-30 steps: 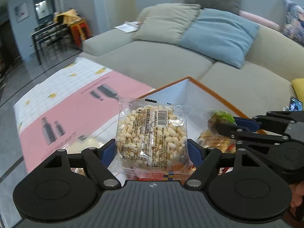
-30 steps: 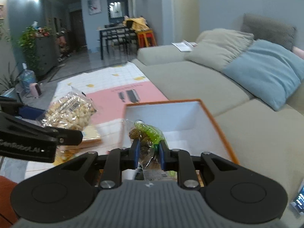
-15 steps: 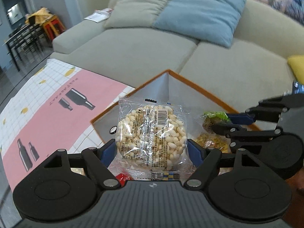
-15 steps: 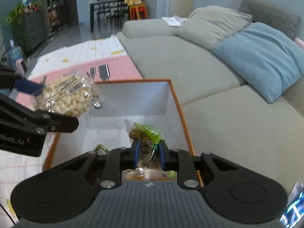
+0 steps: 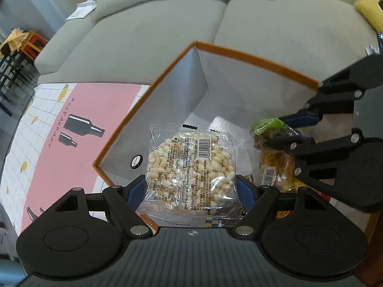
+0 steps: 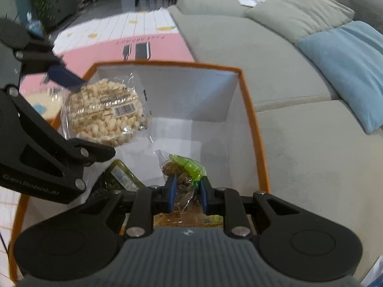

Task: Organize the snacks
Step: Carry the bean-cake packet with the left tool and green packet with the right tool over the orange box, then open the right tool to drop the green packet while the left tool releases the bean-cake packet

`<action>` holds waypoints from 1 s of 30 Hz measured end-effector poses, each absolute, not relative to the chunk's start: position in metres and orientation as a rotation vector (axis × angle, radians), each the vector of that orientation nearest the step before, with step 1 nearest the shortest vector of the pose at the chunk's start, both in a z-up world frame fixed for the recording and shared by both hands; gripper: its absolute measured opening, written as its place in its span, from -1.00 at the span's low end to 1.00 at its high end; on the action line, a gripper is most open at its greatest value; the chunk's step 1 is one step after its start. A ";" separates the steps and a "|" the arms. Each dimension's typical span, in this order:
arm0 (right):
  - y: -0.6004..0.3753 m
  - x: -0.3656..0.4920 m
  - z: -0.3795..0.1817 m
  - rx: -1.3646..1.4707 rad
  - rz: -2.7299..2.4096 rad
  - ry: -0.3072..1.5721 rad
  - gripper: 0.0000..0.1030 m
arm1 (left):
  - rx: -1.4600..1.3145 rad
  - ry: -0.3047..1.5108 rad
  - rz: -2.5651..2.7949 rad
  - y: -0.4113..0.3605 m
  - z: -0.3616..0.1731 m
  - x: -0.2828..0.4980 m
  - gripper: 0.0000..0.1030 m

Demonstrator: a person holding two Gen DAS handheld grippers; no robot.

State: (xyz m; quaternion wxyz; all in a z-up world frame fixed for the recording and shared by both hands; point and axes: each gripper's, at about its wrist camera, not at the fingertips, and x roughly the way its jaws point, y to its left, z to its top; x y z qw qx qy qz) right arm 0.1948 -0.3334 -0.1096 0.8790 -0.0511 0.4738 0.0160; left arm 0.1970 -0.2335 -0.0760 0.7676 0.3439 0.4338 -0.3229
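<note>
While the puffed-rice cake packet (image 5: 191,167) stands flat-on to your left camera, its barcode end pointing away from you and its long axis running along the fingers, your left gripper (image 5: 191,191) has its fingers clamped on the packet's two side edges, above the near left part of the orange-rimmed box (image 5: 251,58). Your right gripper (image 6: 186,197) pinches a clear green-topped snack bag (image 6: 184,169) lengthwise, green end forward, low inside the same box. A dark green packet (image 6: 122,177) lies on the box floor. The box sits on the pink-and-white desk (image 5: 59,143), beside the grey sofa (image 5: 263,24).
</note>
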 end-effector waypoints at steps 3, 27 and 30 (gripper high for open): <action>-0.334 0.198 -0.117 -0.104 0.042 1.028 -0.64 | 0.786 0.942 -0.729 -0.237 -0.081 0.198 0.75; -0.331 0.207 -0.125 -0.087 0.060 1.081 -0.56 | 0.785 0.989 -0.810 -0.236 -0.086 0.198 0.82; -0.333 0.208 -0.124 -0.064 0.052 1.084 -0.43 | 0.795 0.981 -0.818 -0.235 -0.086 0.197 0.83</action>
